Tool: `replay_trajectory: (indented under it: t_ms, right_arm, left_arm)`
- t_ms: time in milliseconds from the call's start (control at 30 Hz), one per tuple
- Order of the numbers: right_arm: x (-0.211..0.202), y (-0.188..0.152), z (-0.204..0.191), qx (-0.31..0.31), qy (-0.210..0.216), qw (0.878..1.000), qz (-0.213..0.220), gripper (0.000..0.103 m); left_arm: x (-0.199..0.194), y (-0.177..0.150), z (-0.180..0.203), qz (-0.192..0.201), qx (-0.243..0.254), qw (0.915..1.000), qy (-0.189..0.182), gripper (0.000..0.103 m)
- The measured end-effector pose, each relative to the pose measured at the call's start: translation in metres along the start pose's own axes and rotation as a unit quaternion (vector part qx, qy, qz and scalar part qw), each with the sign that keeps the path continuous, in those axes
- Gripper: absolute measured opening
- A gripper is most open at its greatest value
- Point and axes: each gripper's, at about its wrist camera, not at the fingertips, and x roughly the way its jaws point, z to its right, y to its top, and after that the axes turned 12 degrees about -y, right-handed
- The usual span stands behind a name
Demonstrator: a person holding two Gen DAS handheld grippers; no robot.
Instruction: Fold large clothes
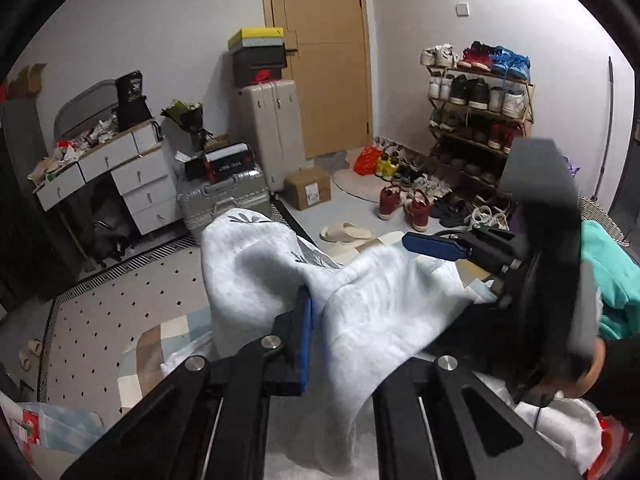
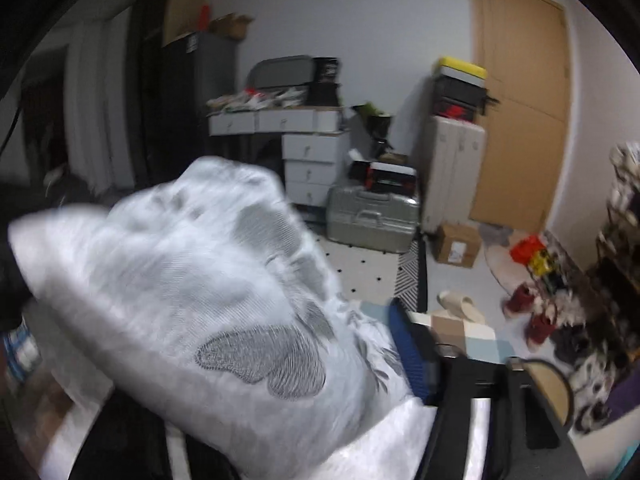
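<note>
Left tool [image 1: 316,320] is pressed together on a bunched fold of the white garment [image 1: 372,304], and the cloth spills over its fingers and hangs down between the two arms of the tool, so your pinch there looks sound; hold that squeeze and do not let it slacken as you lift. Right tool [image 2: 384,344] is less clear: from the right wrist view only one blue pad [image 2: 412,354] shows at the edge of the cloth, the rest is buried under the garment with its grey butterfly print [image 2: 264,364], and that picture is blurred, so you cannot tell whether the pads press the cloth or stand off it. From the left wrist view the right tool [image 1: 436,246] sits above the far edge of the garment with a blue finger [image 1: 432,245] pointing across it. Judging by this, the step in hand is raising the garment by two points to spread it for a fold. To do it well, make sure the right tool bites a single edge or corner, not a wad, before you pull the two tools apart. Draw them apart level with each other until the cloth between them hangs flat without a twist. Watch the loose lower part, which trails onto the patchwork rug [image 1: 176,332] and the clutter near your right hand [image 1: 588,368]; lift it clear of the teal garment [image 1: 612,280] so it does not drag that along.
</note>
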Motion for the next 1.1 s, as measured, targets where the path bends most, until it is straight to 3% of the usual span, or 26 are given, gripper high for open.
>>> replay_trajectory:
  t_ms: [33, 167, 333, 500, 633, 733, 800, 833, 900, 967, 1000, 1033, 1067, 1100]
  right_arm:
    - [-0.001, 0.001, 0.004, 0.019, 0.024, 1.000, -0.004, 0.017]
    - [-0.017, -0.001, 0.014, 0.065, 0.057, 0.996, -0.008, 0.014]
    - [-0.052, -0.016, 0.014, 0.070, 0.086, 0.994, 0.006, 0.013]
    - [-0.083, -0.063, 0.006, 0.038, 0.068, 0.997, -0.007, 0.012]
    - [-0.074, -0.129, 0.002, 0.067, 0.079, 0.992, -0.074, 0.012]
    - [-0.053, -0.173, 0.004, 0.121, 0.096, 0.978, -0.142, 0.014]
    - [-0.041, -0.197, 0.004, 0.143, 0.089, 0.969, -0.180, 0.015]
    - [-0.036, -0.208, 0.005, 0.157, 0.083, 0.964, -0.198, 0.015]
    - [-0.033, -0.216, 0.011, 0.182, 0.080, 0.957, -0.212, 0.015]
    - [-0.039, -0.216, 0.017, 0.202, 0.079, 0.954, -0.206, 0.017]
    - [-0.042, -0.215, 0.017, 0.197, 0.071, 0.955, -0.209, 0.018]
    - [-0.046, -0.214, 0.015, 0.185, 0.061, 0.957, -0.213, 0.024]
    - [-0.052, -0.213, 0.012, 0.171, 0.053, 0.961, -0.211, 0.035]
    - [-0.061, -0.214, 0.007, 0.157, 0.042, 0.965, -0.207, 0.048]
  left_arm:
    - [0.005, -0.002, 0.002, -0.001, 0.003, 1.0000, -0.006, 0.006]
    - [-0.001, -0.017, 0.013, 0.007, 0.014, 0.9997, -0.021, 0.017]
    - [-0.012, -0.031, 0.024, 0.011, 0.021, 0.9984, -0.052, 0.018]
    - [-0.017, -0.058, 0.042, -0.003, 0.040, 0.9939, -0.102, 0.018]
    - [0.001, -0.098, 0.054, -0.056, 0.048, 0.9872, -0.141, 0.020]
    - [0.023, -0.130, 0.061, -0.113, 0.043, 0.9794, -0.162, 0.020]
    - [0.028, -0.142, 0.059, -0.133, 0.012, 0.9736, -0.185, 0.021]
    - [0.029, -0.145, 0.058, -0.140, 0.000, 0.9709, -0.194, 0.024]
    - [0.026, -0.148, 0.052, -0.151, -0.037, 0.9633, -0.219, 0.046]
    - [0.011, -0.145, 0.047, -0.117, -0.056, 0.9619, -0.241, 0.048]
    - [0.002, -0.142, 0.044, -0.100, -0.060, 0.9627, -0.244, 0.055]
    - [-0.003, -0.142, 0.044, -0.091, -0.065, 0.9625, -0.247, 0.061]
    - [-0.011, -0.139, 0.040, -0.076, -0.079, 0.9611, -0.253, 0.074]
    - [-0.017, -0.137, 0.036, -0.060, -0.093, 0.9604, -0.256, 0.080]
